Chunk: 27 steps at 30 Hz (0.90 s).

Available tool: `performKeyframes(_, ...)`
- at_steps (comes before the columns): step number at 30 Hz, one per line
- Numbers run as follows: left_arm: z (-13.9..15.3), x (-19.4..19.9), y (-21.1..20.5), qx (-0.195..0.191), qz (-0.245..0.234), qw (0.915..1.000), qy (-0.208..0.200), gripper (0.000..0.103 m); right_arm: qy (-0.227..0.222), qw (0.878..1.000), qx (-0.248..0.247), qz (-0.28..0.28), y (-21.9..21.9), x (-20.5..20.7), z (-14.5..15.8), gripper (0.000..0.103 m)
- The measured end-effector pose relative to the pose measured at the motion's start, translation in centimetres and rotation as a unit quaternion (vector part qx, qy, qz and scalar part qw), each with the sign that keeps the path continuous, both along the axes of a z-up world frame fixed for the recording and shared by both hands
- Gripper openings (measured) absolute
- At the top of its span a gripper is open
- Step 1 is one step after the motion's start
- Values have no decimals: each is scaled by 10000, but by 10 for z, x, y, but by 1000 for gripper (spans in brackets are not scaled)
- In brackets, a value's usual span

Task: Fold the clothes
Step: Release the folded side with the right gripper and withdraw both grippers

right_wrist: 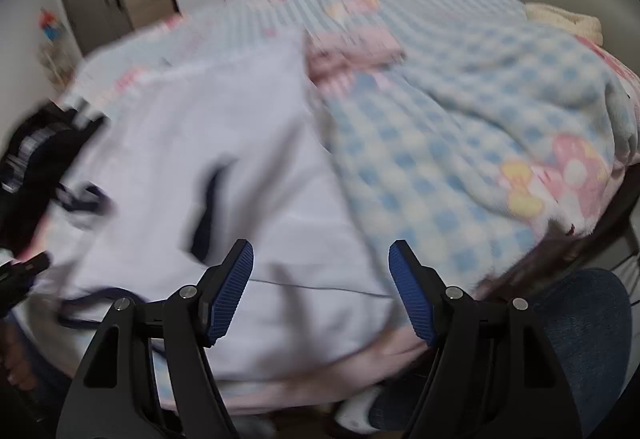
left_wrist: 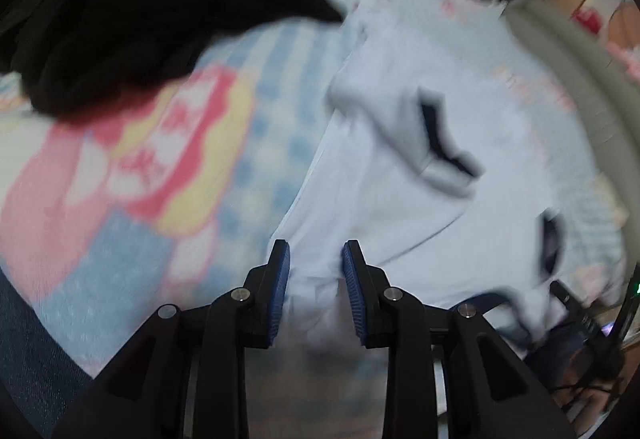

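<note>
A bed (right_wrist: 460, 51) covered by a blue-and-white checked blanket (right_wrist: 448, 159) with pink and yellow cartoon prints carries the clothing; both views are motion-blurred. No containers are visible.

Task garment: a pale lavender-white garment (right_wrist: 240, 143) with dark navy trim lies spread over the near part of the bed, its lower hem draped over the near edge. In the left wrist view the same garment (left_wrist: 420, 159) fills the centre and right, with a navy-edged opening near its middle.

Left tool (left_wrist: 316, 295): the blue ribbed pads (left_wrist: 282, 279) stand close together with a bunched fold of the pale garment between them; the cloth appears pinched at the near edge of the bed.

Right tool (right_wrist: 322, 291): the pads (right_wrist: 236, 287) stand wide apart, above the hem of the garment at the near edge, gripping nothing.

Other items: a heap of dark clothing (left_wrist: 140, 27) lies on the blanket toward the bed's far left side in the left wrist view, just beside the pale garment. A small pink folded item (right_wrist: 352, 47) rests on the blanket beyond the garment's far edge. A person's denim-clad leg (right_wrist: 580, 339) is at the near right corner.

Open room: the checked blanket to the right of the garment is uncovered up to the bed's right edge.
</note>
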<state>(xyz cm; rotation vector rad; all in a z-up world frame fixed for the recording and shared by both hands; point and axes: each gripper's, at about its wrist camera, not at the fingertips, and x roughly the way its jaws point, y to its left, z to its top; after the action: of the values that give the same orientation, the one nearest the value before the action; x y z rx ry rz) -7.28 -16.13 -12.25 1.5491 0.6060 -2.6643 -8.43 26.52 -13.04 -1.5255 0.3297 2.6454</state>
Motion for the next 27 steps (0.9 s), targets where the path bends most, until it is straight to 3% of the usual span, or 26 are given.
performKeyframes(3,5,3,-3,228,64,9997,71,27,-127,9997,109,-181,6,-8,-7,74)
performKeyframes(5,4,6,-11,797,151,9966,168,28,-114,9997,53,-194,9,-8,-7,76)
performKeyframes(7,1,8,-16,1090,248,9935,208,28,-76,9998,-37,-179,13,-6,-5,76)
performKeyframes(11,-5,3,-11,667,208,9976,23,24,2,9997,-216,-150,19,-3,-1,80)
performKeyframes(13,0,6,-11,656,188,9976,113,24,40,9994,-305,-135,22,-2,1,79)
performKeyframes(14,2,8,-11,690,184,9973,181,25,59,9993,-350,-127,24,-1,2,79)
performKeyframes(17,4,9,-12,748,195,9967,254,49,117,9987,-484,-105,28,1,6,79)
performKeyframes(20,4,9,-12,792,214,9962,288,49,5,9968,-796,55,26,1,-3,80)
performKeyframes(21,4,9,-12,806,220,9961,300,45,-84,9953,-953,149,24,0,-9,80)
performKeyframes(22,4,9,-13,821,226,9959,311,39,-119,9950,-968,194,22,-1,-13,78)
performKeyframes(23,4,9,-13,835,232,9957,323,24,-119,9958,-883,205,22,-1,-15,70)
performKeyframes(24,4,9,-13,850,238,9955,334,23,-110,9961,-854,170,23,-1,-14,58)
performKeyframes(27,4,9,-13,893,256,9950,369,23,-1,9969,-793,14,32,-1,-3,49)
